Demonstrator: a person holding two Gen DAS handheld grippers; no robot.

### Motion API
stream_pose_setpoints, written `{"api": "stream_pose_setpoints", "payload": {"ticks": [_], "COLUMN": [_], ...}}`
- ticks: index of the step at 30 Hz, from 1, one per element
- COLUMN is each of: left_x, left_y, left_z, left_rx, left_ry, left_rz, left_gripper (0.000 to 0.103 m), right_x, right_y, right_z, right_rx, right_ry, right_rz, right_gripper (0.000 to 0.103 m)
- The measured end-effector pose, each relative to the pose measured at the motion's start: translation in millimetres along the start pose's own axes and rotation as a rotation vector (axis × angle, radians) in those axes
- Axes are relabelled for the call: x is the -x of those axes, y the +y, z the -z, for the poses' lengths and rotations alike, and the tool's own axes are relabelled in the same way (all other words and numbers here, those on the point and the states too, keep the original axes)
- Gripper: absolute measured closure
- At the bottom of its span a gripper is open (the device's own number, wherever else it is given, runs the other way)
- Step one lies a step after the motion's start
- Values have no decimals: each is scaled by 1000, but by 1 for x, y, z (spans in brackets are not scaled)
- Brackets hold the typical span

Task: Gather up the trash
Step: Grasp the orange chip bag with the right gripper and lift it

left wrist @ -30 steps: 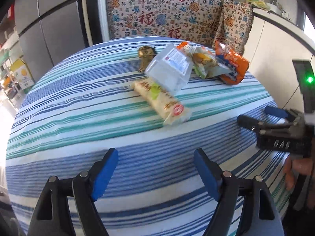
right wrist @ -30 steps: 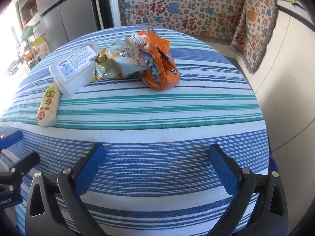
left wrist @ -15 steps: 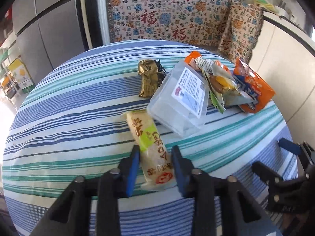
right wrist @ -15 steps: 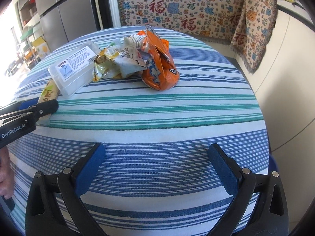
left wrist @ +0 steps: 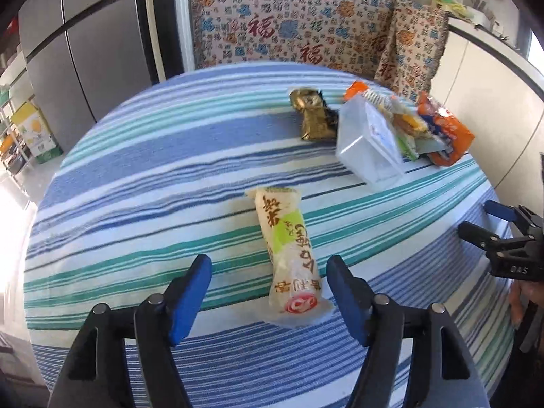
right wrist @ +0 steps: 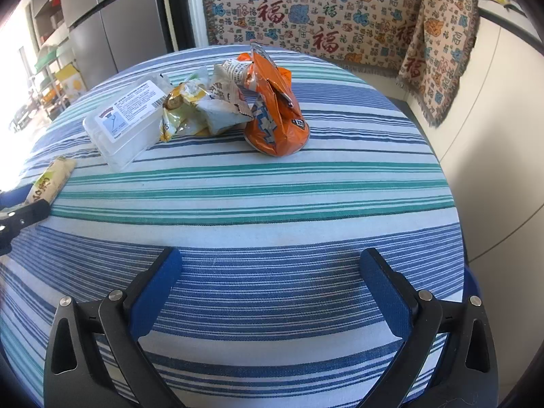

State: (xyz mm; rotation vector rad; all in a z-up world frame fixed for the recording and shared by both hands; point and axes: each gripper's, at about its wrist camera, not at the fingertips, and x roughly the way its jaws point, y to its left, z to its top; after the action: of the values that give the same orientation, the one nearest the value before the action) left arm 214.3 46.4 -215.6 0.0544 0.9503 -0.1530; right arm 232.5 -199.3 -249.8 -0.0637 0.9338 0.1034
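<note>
A long cream snack wrapper [left wrist: 292, 255] with green and red print lies on the striped tablecloth [left wrist: 153, 176]. Its near end sits between the blue pads of my left gripper [left wrist: 268, 265], whose jaws are opening; neither pad presses on it. Further back are a gold wrapper [left wrist: 312, 119], a clear plastic box [left wrist: 367, 149] and an orange bag [left wrist: 445, 129]. My right gripper [right wrist: 270, 258] stands open over bare cloth at the near edge, with the orange bag [right wrist: 275, 115], crumpled wrappers [right wrist: 204, 105] and the box [right wrist: 125, 122] well ahead of it.
The round table ends close behind the trash pile, against a patterned cloth-covered bench [right wrist: 306, 10]. Grey cabinets [left wrist: 85, 51] stand at the left and a white counter [left wrist: 493, 78] at the right. The right gripper's tips [left wrist: 493, 227] show at the table's right edge.
My left gripper moved forward to the cream wrapper, narrowed around its near end, then widened again. The wrapper stays on the cloth. The right gripper has not moved.
</note>
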Motion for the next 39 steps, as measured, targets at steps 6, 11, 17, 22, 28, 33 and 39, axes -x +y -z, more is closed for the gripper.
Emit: {"api": "stream_pose_setpoints", "payload": {"ticks": [6, 11, 17, 22, 28, 33, 39], "left_x": [-6, -7, -8, -9, -9, -9, -8], "left_y": [-1, 0, 0, 1, 0, 0, 0], "left_z": [-1, 0, 0, -1, -2, -1, -1], "left_rx": [-5, -2, 0, 2, 3, 3, 3], "left_ry": [-31, -29, -29, -28, -28, -28, -28], "left_rz": [-53, -50, -48, -46, -47, -49, -45], "left_gripper": [12, 11, 11, 11, 11, 10, 11], "right_x": [0, -5, -36, -48, -29, 6, 23], "right_y": [-4, -10, -35, -33, -26, 2, 39], "right_z": [0, -9, -56, -77, -52, -5, 21], "right_rx": [-4, 23, 4, 63, 87, 50, 110], "right_ry": [0, 32, 27, -43, -41, -29, -58], "right_rz": [-1, -15, -16, -69, -86, -72, -94], "right_gripper": [0, 0, 8, 33, 46, 46, 45]}}
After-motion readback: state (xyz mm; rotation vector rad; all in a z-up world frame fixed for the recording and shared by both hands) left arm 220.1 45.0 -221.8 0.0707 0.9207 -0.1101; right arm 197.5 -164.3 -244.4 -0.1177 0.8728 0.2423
